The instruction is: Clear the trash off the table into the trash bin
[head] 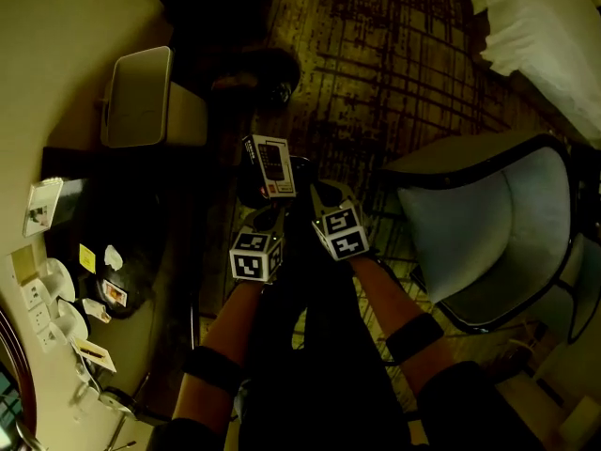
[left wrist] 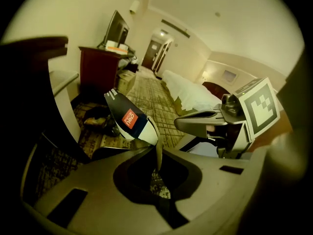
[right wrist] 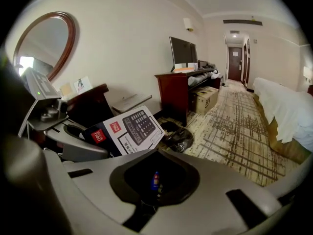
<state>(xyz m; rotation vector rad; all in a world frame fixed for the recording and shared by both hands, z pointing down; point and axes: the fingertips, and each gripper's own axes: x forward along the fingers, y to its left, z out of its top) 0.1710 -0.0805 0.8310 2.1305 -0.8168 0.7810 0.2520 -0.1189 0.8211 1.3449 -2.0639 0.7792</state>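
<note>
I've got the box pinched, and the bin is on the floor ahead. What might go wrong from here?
1. The left gripper pinches the box only by a thin edge flap, so it may swing or slip out short of the bin.
2. The right gripper is shut on a tiny blue scrap, which could drop unnoticed onto the dark carpet.
3. The grippers sit close together, so the box could knock the right one.

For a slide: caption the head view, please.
Left gripper pinches a box over the carpet; right gripper beside it.
</note>
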